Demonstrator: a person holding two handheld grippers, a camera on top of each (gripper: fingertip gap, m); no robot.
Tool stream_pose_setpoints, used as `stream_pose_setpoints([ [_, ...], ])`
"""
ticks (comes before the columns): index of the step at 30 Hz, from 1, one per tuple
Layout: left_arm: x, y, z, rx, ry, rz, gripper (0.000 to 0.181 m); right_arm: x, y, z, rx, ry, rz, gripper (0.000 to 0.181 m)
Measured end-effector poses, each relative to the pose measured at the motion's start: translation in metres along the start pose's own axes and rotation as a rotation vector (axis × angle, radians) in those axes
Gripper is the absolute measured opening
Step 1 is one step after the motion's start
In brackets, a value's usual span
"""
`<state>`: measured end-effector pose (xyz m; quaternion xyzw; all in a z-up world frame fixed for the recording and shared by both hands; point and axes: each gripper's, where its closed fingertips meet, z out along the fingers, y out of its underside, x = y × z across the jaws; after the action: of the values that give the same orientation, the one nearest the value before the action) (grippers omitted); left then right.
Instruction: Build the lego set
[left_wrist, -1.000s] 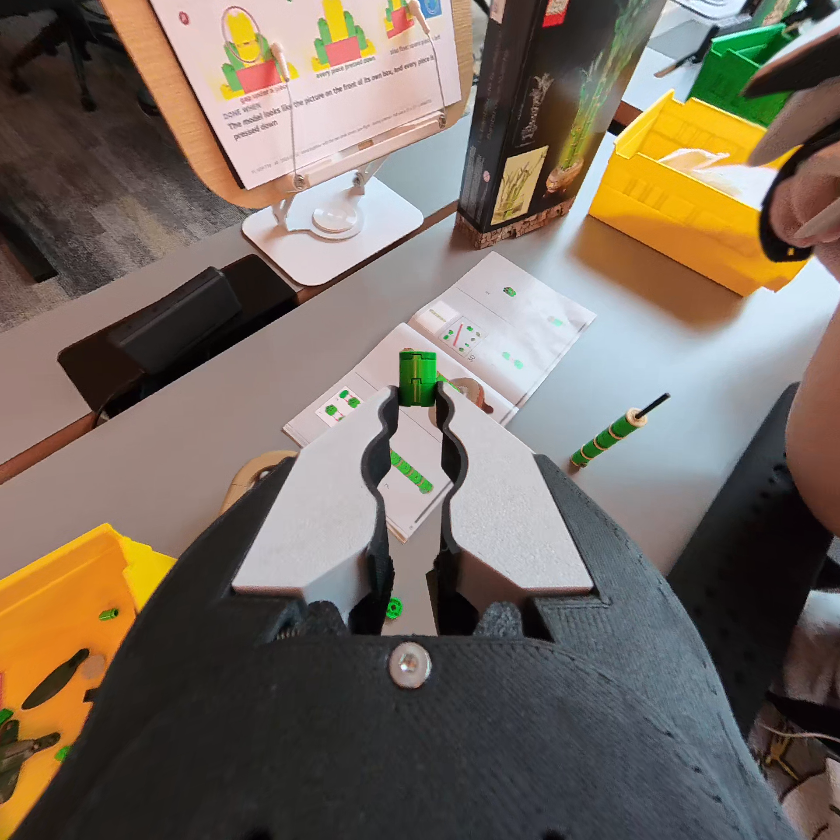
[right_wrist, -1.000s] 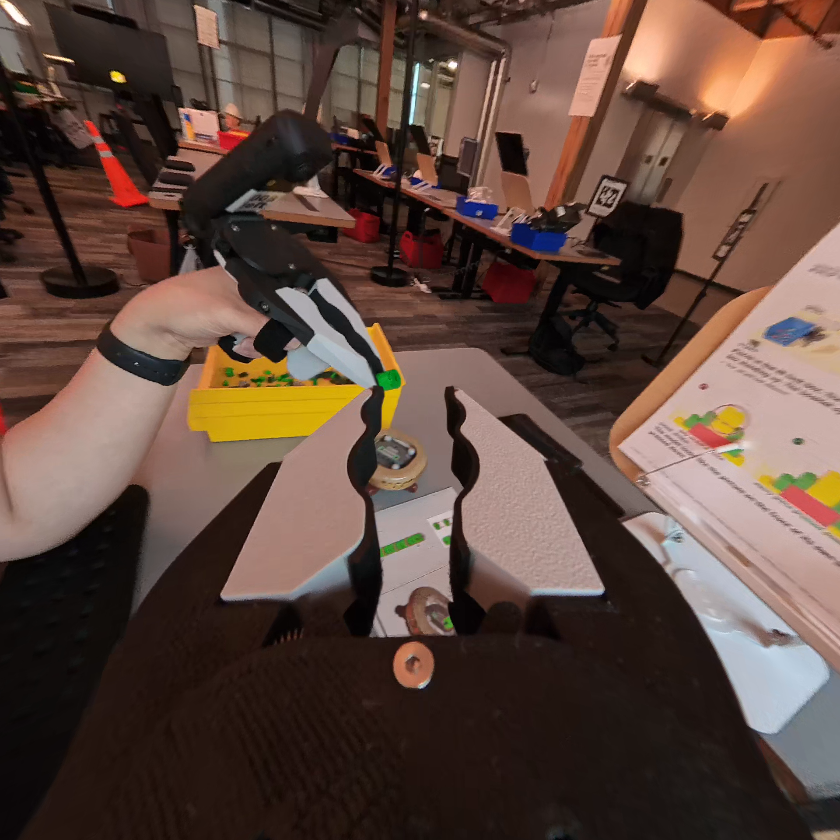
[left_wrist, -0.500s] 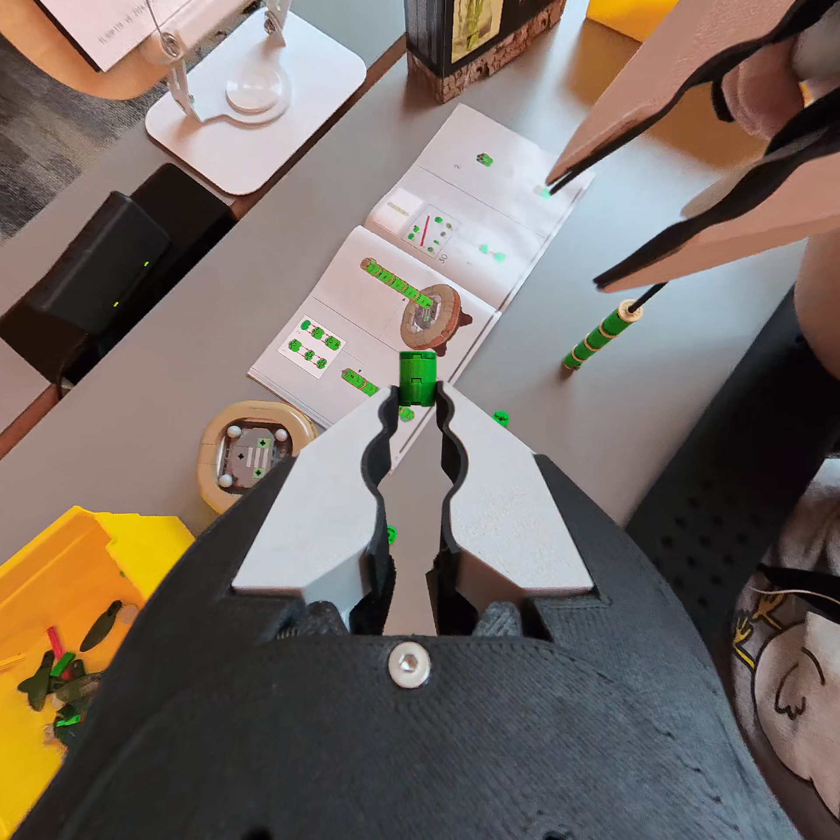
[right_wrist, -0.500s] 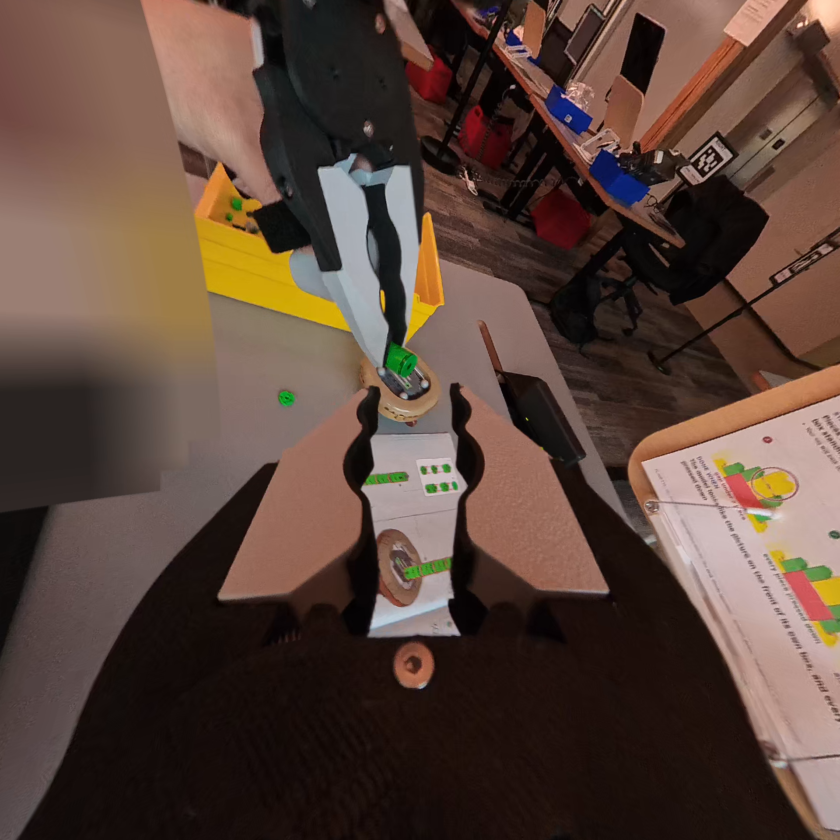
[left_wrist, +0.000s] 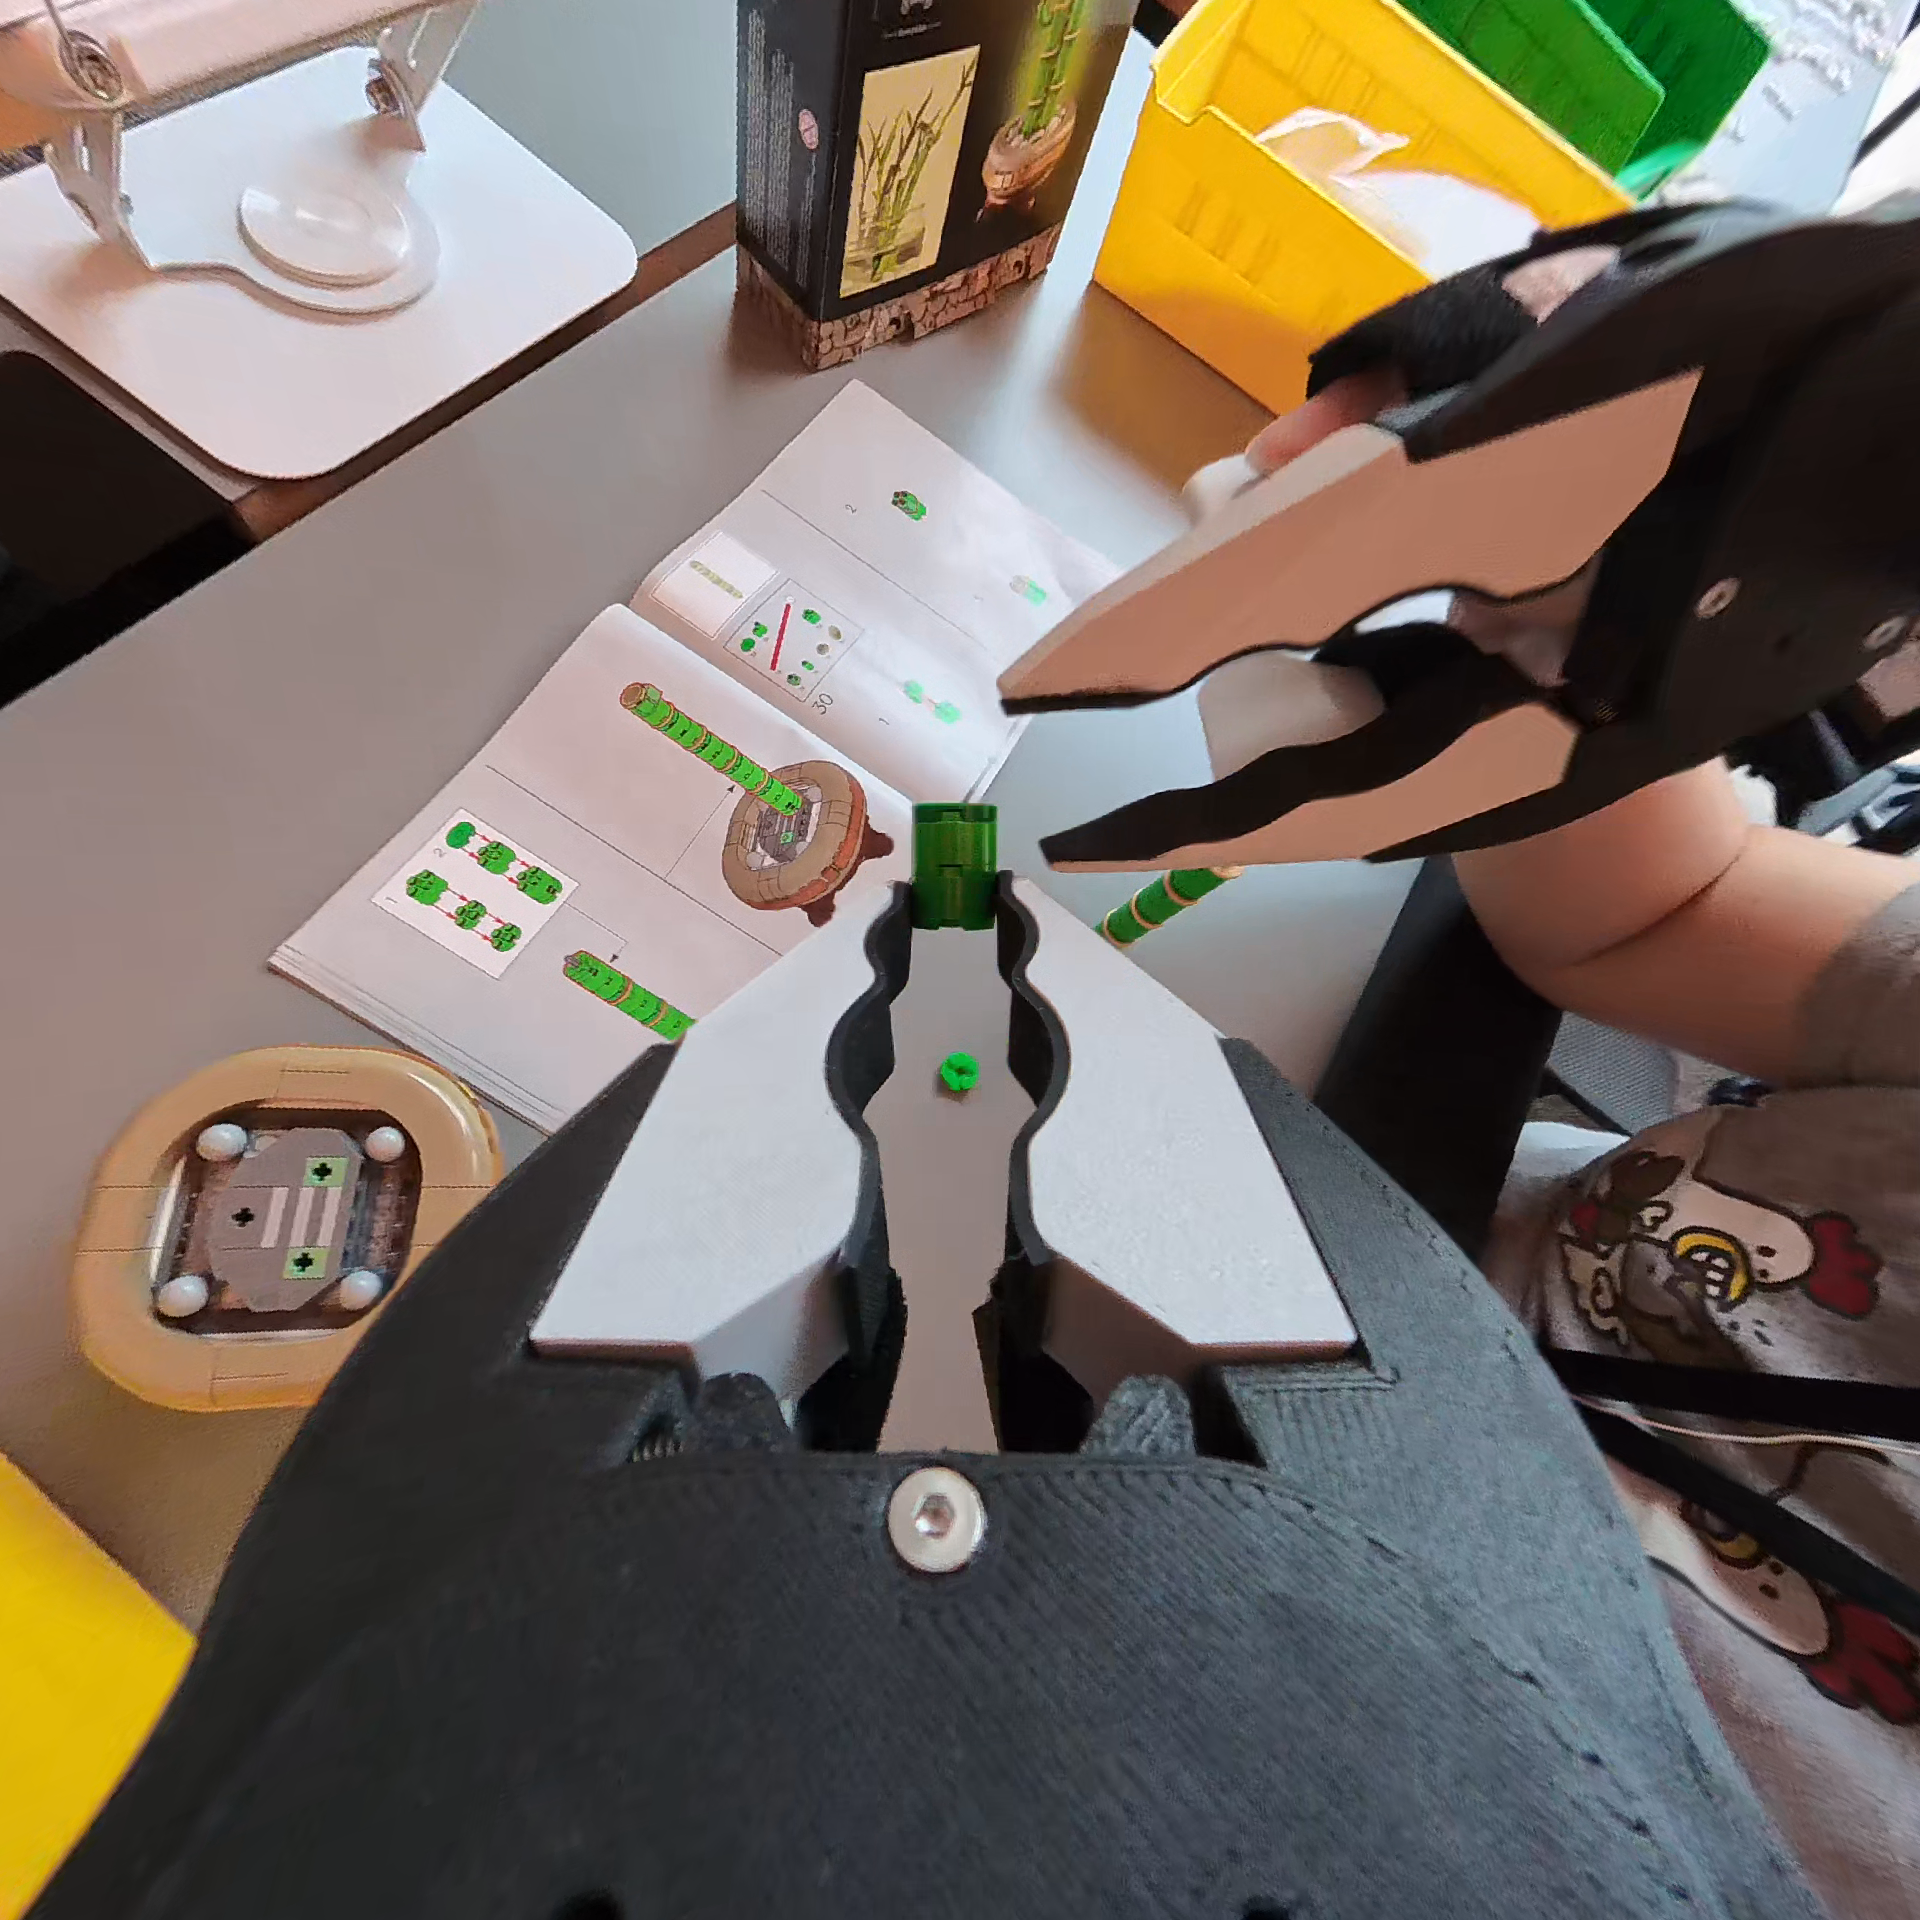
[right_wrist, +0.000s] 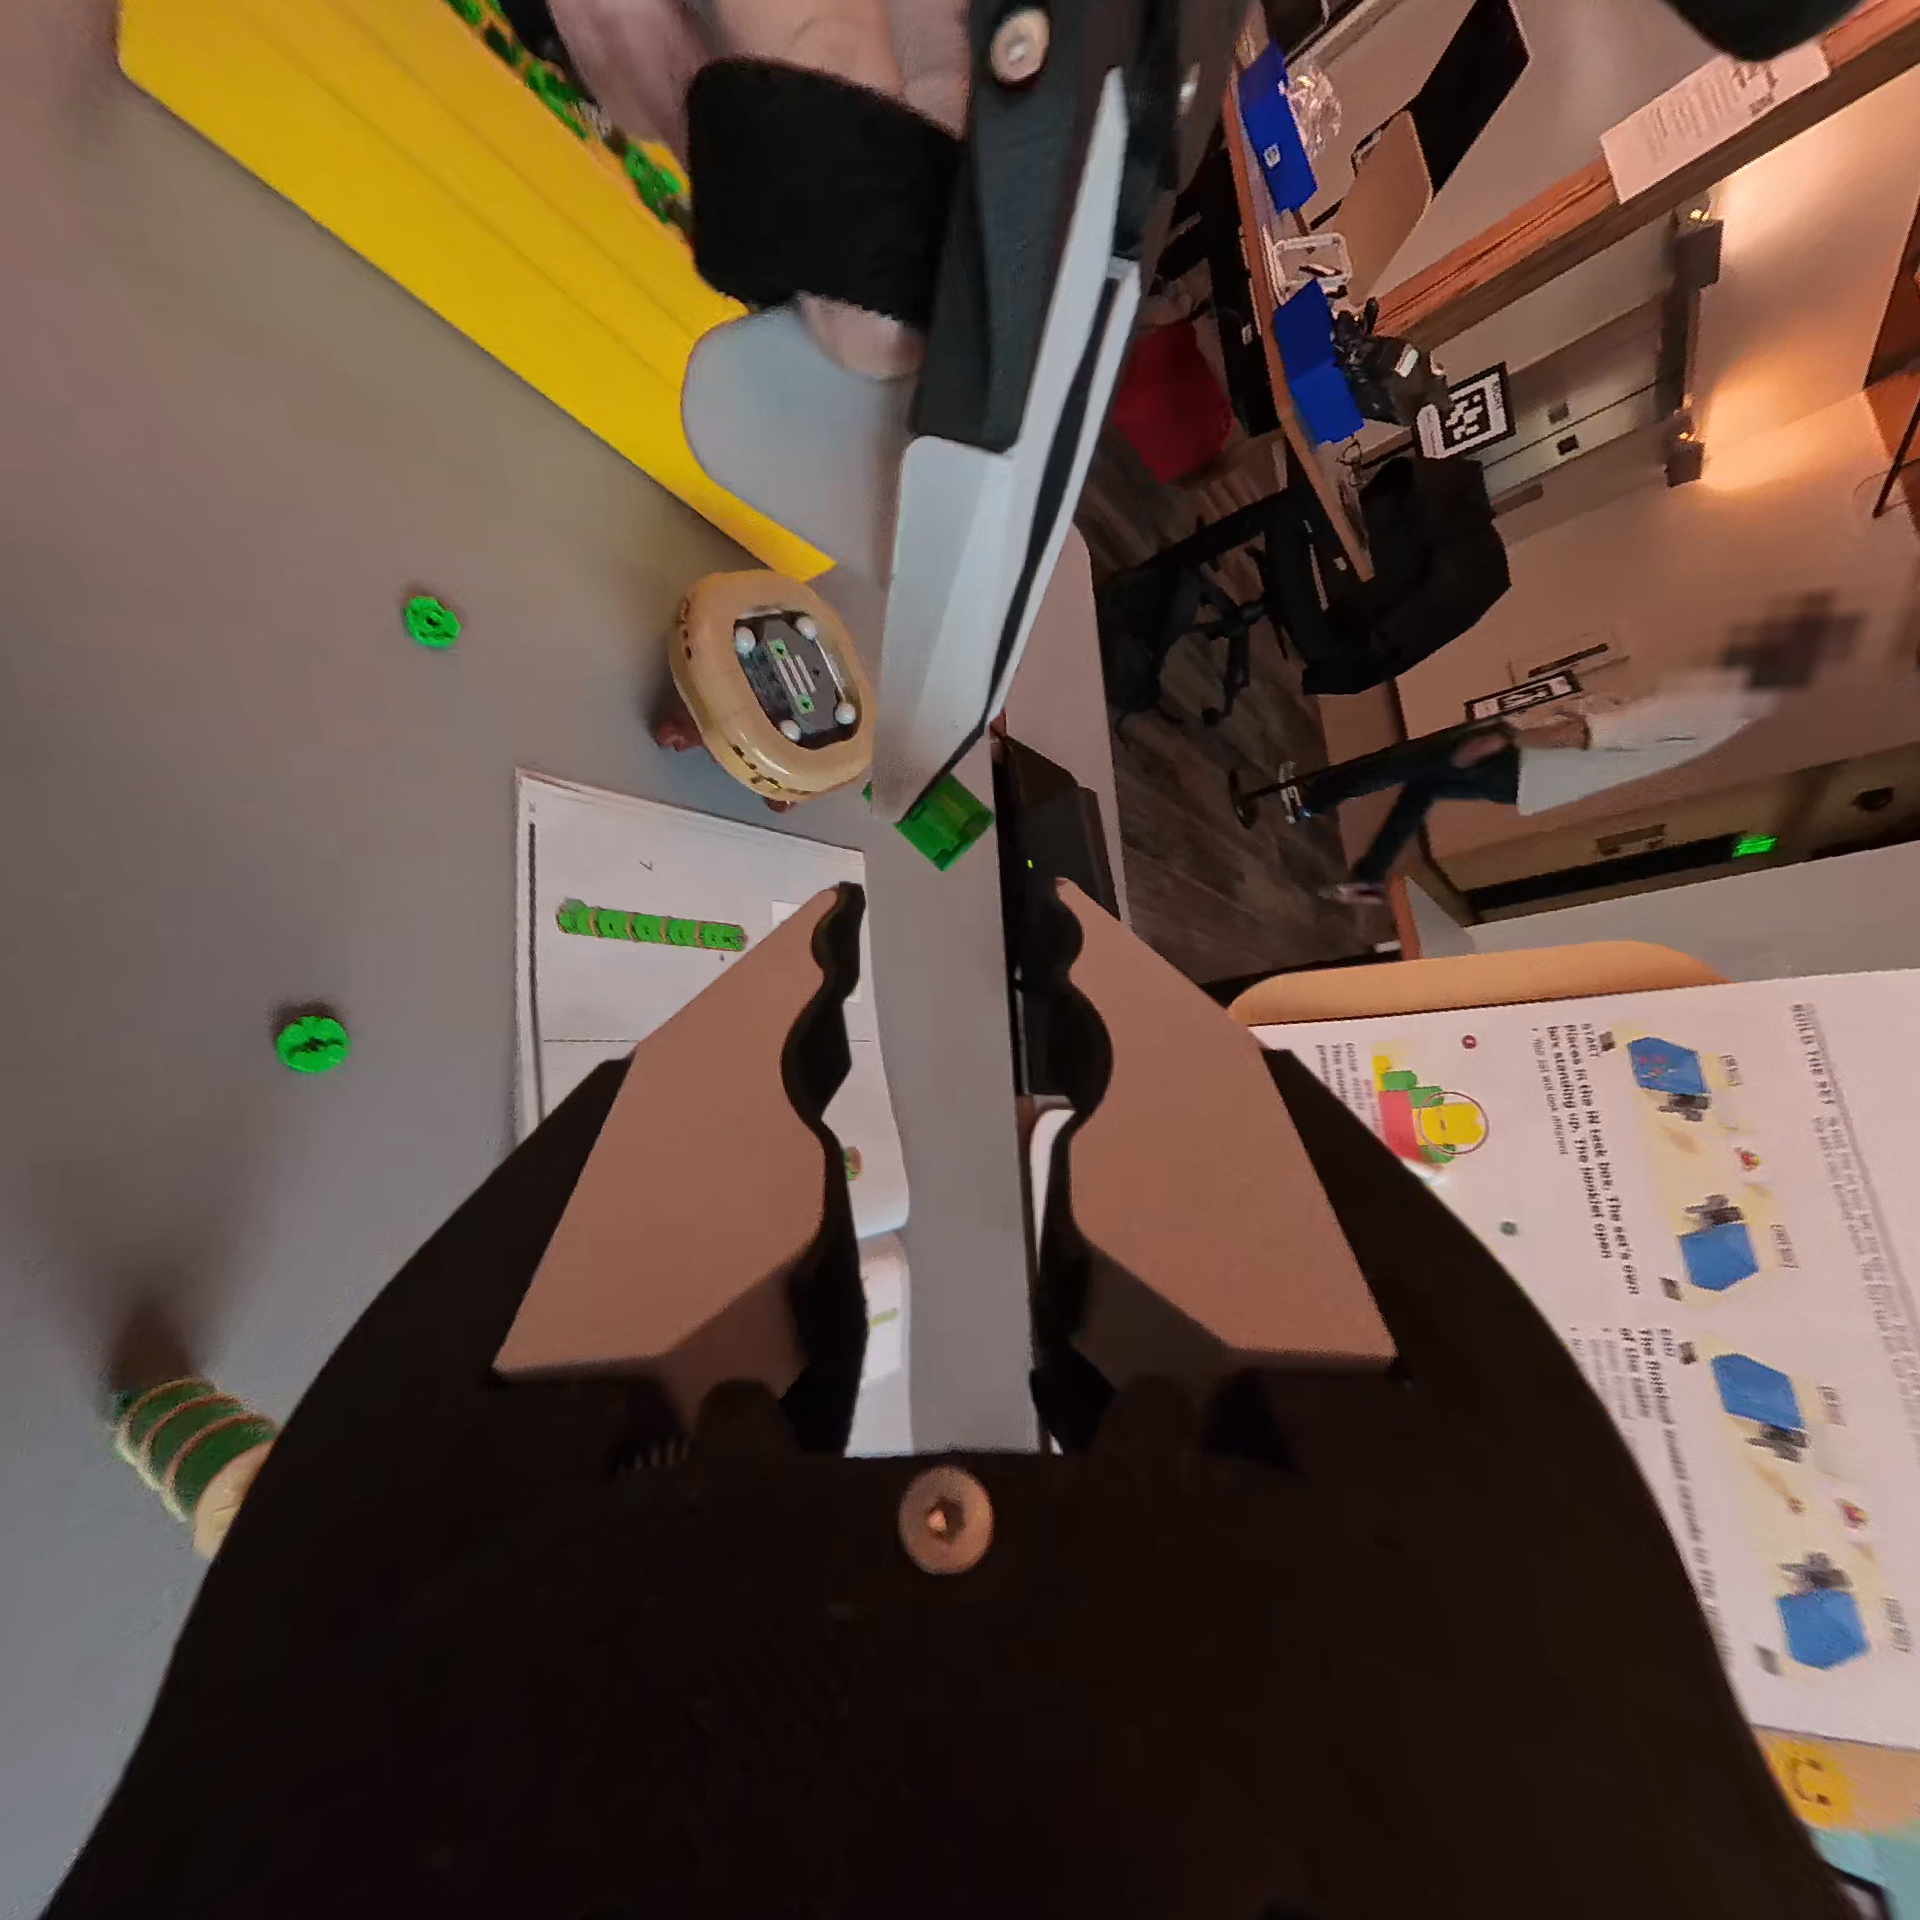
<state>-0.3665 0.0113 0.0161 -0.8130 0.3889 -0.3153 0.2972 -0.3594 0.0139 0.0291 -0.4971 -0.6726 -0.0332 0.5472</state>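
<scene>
Everything is placed relative to the open instruction booklet (left_wrist: 665, 831) lying on the grey table (left_wrist: 312, 665).

Left of the booklet's near corner sits the tan round base (left_wrist: 281, 1226) of the model, grey studded centre facing up. Over the booklet's near right edge, the left gripper (left_wrist: 954, 894) holds a short green cylinder piece (left_wrist: 954, 857) upright, its jaws closed on the lower half, so the top stands clear. Below it, a small green round piece (left_wrist: 958, 1072) lies loose on the table. Right of the booklet, the right gripper (left_wrist: 1023, 769) points in towards the cylinder with its jaws apart and holding nothing. Beneath it lies a striped green stalk (left_wrist: 1153, 909), partly hidden.

Risks, as judgement: the grip covers little of the cylinder, so a sideways nudge from the right gripper could twist it loose and drop it onto the booklet. If the right jaws close off-centre during a hand-over, the piece could tilt or pop out. A low sweep could also scatter the loose piece or roll the stalk.
</scene>
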Motion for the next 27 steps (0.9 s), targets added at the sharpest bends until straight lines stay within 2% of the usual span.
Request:
stream_pose_setpoints([
  [6, 0.008, -0.002, -0.001, 0.009, 0.073, -0.038, 0.015, 0.001, -0.003, 0.006, -0.006, 0.069, -0.106, 0.033],
  [11, 0.013, 0.001, 0.002, -0.012, 0.107, -0.045, 0.015, -0.005, 0.004, 0.009, -0.035, 0.047, -0.149, 0.029],
  [27, 0.011, 0.01, 0.007, -0.069, 0.086, -0.04, 0.015, -0.014, -0.002, 0.01, -0.054, 0.06, -0.291, 0.019],
])
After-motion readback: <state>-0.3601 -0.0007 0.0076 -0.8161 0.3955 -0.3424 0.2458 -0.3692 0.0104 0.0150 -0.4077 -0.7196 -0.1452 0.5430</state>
